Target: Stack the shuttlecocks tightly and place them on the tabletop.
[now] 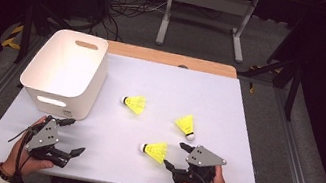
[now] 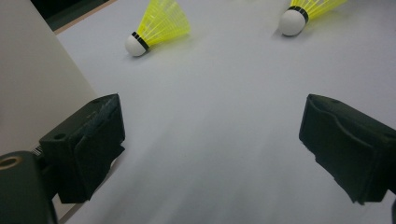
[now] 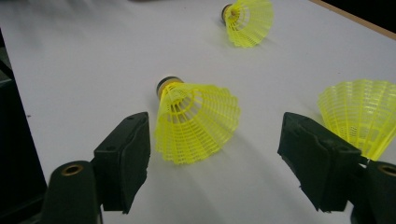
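Observation:
Three yellow shuttlecocks lie on the white table (image 1: 228,113). The nearest shuttlecock (image 1: 154,150) (image 3: 196,122) lies on its side, cork pointing left, just in front of my right gripper (image 1: 175,154) (image 3: 215,158). That gripper's jaws stand open on either side of the skirt, pads not touching it. A second shuttlecock (image 1: 135,103) (image 3: 247,16) lies mid-table and a third shuttlecock (image 1: 186,125) (image 3: 362,114) to the right. My left gripper (image 1: 74,135) (image 2: 210,140) rests open and empty near the front left, facing two of the shuttlecocks (image 2: 156,25) (image 2: 303,14).
A white plastic bin (image 1: 65,72) (image 2: 28,84) with handle slots stands at the table's left, just beyond my left gripper. A wooden strip (image 1: 171,59) borders the far edge. Table legs and cables sit on the floor behind.

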Demonstrator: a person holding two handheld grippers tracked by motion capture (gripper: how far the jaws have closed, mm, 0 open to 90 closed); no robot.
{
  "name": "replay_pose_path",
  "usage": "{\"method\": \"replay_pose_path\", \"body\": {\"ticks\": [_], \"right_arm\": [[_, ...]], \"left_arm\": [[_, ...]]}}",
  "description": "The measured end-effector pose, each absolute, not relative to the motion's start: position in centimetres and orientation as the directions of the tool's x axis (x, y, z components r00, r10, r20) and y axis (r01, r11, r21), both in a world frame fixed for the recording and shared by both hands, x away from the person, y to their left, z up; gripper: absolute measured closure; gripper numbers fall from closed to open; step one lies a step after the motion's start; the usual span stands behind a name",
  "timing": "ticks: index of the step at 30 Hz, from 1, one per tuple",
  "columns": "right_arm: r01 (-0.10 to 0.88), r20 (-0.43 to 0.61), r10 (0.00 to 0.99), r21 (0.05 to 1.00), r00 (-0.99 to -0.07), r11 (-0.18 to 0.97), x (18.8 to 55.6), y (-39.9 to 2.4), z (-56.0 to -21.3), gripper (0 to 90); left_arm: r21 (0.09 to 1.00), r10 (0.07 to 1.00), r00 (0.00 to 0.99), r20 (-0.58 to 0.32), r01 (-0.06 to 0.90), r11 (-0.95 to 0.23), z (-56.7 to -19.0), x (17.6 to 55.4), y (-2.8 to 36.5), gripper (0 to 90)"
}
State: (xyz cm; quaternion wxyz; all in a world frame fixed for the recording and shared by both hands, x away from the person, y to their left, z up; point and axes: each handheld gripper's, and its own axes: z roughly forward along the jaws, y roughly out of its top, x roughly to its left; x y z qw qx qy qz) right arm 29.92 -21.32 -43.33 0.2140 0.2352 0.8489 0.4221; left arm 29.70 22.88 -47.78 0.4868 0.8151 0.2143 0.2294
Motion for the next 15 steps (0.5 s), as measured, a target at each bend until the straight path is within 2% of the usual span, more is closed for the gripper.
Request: {"method": "replay_pose_path", "body": {"ticks": [5,8,10,15], "right_arm": [[0.220,-0.168,0.567,0.805,-0.807,0.551,29.5,-20.6,-43.8,18.0],[0.229,-0.156,0.555,0.795,-0.817,0.561,29.5,-20.1,-44.2,18.3],[0.225,-0.156,0.534,0.783,-0.831,0.580,29.6,-19.8,-44.5,30.6],[0.230,-0.157,0.498,0.743,-0.853,0.629,29.7,-18.9,-45.6,45.8]], "left_arm": [[0.894,0.574,0.801,0.168,0.121,-0.431,-47.7,29.6,22.9,7.7],[0.891,0.570,0.803,0.173,0.119,-0.438,-47.7,29.6,22.9,7.7],[0.891,0.568,0.806,0.169,0.121,-0.438,-47.8,29.7,22.9,7.7],[0.893,0.572,0.802,0.171,0.119,-0.434,-47.7,29.7,22.9,7.6]]}}
